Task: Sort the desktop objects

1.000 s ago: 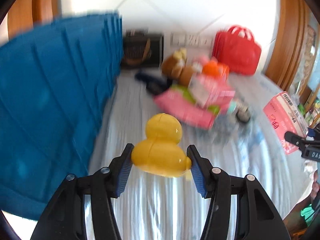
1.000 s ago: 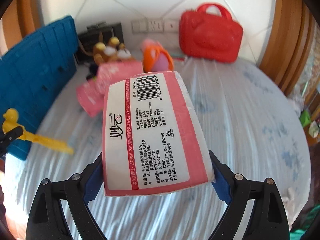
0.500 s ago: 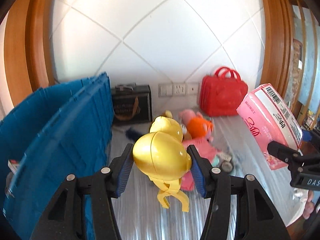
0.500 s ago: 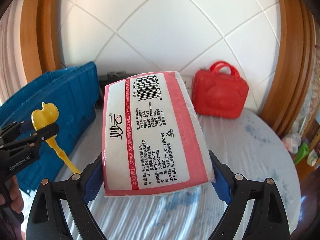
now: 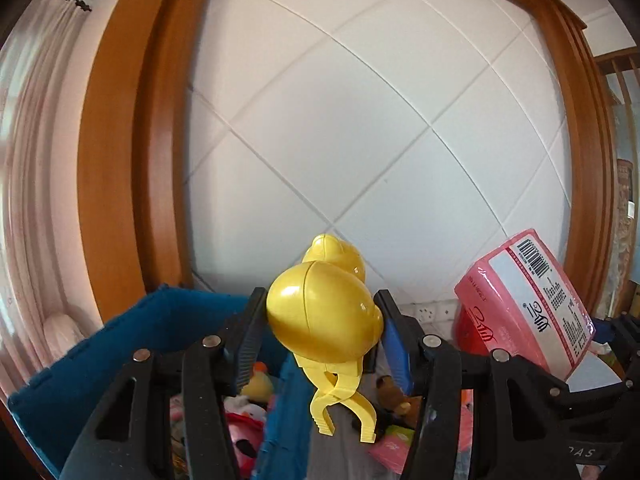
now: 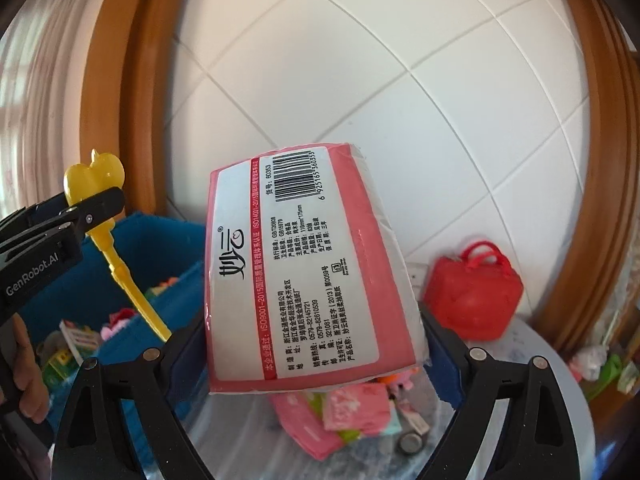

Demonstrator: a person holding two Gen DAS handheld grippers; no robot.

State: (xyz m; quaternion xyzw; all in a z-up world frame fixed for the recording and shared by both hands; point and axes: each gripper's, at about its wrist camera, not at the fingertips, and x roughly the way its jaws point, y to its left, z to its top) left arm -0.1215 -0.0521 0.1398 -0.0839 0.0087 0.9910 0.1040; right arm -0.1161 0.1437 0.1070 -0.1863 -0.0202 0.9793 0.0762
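I count two hand-held grippers, the left hand-held gripper and the right hand-held gripper. One yellow duck-shaped clip here, one pink tissue pack up there. One blue crate at the left, with several small toys inside, too jumbled to number. One red handbag by the wall. On the bench I make out at least two more pink packets in a loose heap, and one small round dark thing beside them.
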